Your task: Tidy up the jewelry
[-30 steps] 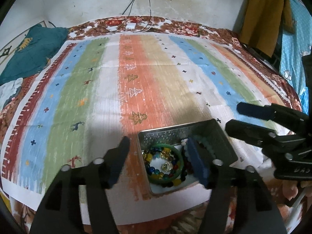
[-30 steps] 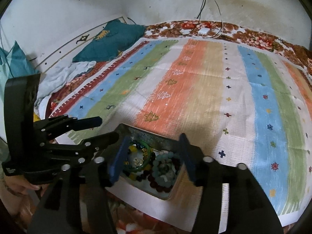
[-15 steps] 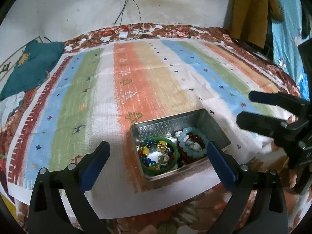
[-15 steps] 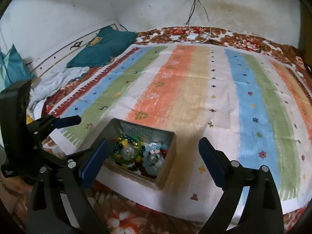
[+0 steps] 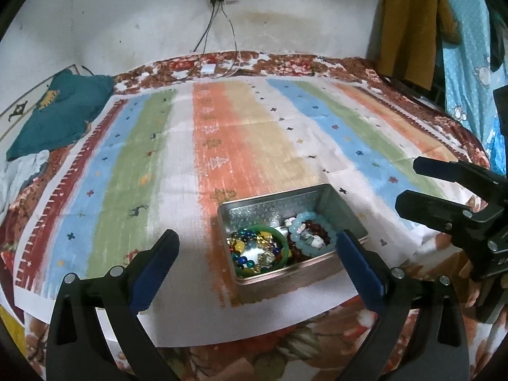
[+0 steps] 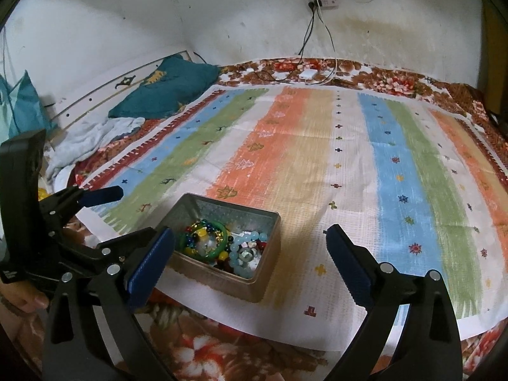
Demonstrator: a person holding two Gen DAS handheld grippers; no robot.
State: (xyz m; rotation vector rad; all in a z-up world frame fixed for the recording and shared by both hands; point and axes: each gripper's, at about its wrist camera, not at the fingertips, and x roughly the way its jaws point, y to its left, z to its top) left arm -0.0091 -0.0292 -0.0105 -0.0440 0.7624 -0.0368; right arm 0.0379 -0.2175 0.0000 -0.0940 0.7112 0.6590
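A silver metal tin (image 5: 344,207) (image 6: 266,273) sits near the front edge of a striped cloth (image 5: 222,146) (image 6: 317,146). It holds a green bangle (image 5: 284,244) (image 6: 222,247) around coloured beads, a pale blue bead bracelet (image 5: 304,222) (image 6: 236,254) and dark red beads. My left gripper (image 5: 257,263) is open and empty, just in front of the tin. My right gripper (image 6: 250,263) is open and empty, above the tin's front right. Each gripper shows in the other view, the right one (image 5: 409,187) and the left one (image 6: 133,212).
The cloth lies on a floral bedspread (image 6: 222,349). A teal pillow (image 5: 57,111) (image 6: 165,85) and pale clothes (image 6: 92,136) lie at the back left. A white charger with cables (image 5: 208,69) lies at the far edge below a wall socket. A mustard garment (image 5: 409,25) hangs at right.
Both grippers opened wide and pulled back and up from the tin. The jewelry stays in the tin.
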